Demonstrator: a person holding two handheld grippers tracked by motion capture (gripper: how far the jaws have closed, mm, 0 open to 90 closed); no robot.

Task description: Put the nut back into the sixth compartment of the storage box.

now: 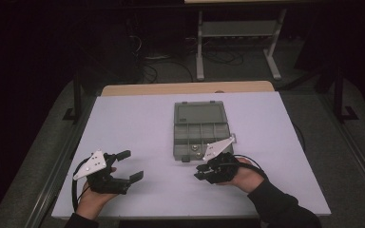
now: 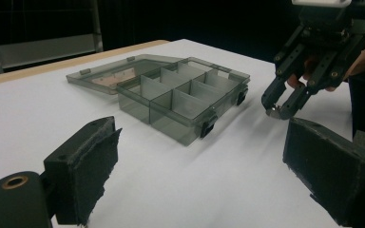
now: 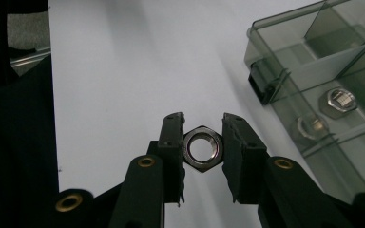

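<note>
The right gripper [image 3: 203, 142] had its jaws clamped on a steel hex nut [image 3: 202, 148], just off the near edge of the open compartment box [image 1: 199, 129] at the counter's middle. The left gripper [image 1: 126, 166], jaws wide and empty, sat farther off toward the counter's near left corner.

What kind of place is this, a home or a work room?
Probably a lab or workshop bench for recording handling work. A white table bears a grey compartment box; cables lie on the carpeted floor behind; the right gripper holds a hex nut.
</note>
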